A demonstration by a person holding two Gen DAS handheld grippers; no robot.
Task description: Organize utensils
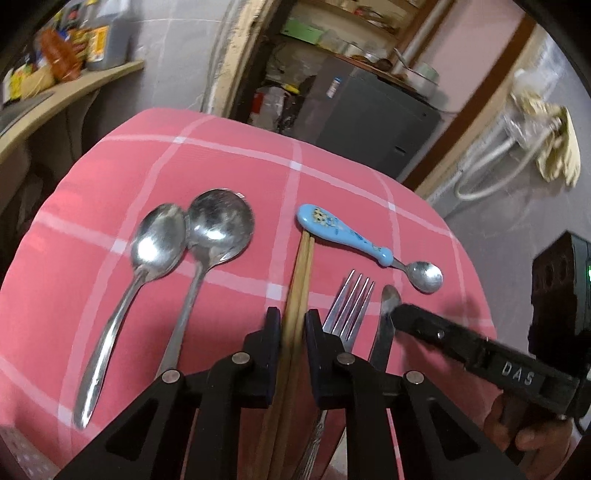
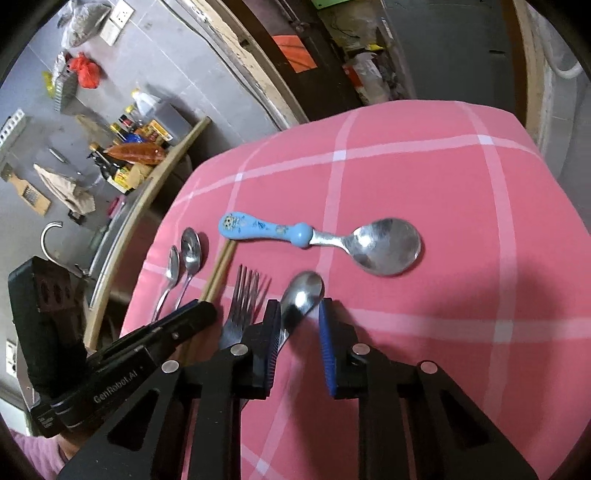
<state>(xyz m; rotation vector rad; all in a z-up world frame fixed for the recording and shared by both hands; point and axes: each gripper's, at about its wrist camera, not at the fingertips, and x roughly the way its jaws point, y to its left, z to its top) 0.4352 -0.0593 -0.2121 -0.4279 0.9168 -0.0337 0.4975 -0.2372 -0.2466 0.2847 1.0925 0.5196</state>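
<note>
From my seat I see a pink tablecloth [image 1: 229,155] crossed with white lines covering the table. Behind it the wall [image 2: 173,70] is grey tile, with a white socket plate [image 2: 122,14] high up. A pale wooden shelf [image 1: 74,88] along that wall is crowded with bottles and packets [image 2: 136,147]. A dark grey cabinet [image 1: 373,122] stands beyond the table's far edge, beside a worn door frame [image 1: 236,48]. A yellowish cloth [image 1: 557,147] hangs by white pipes [image 1: 491,166]. The light is dim and even.
</note>
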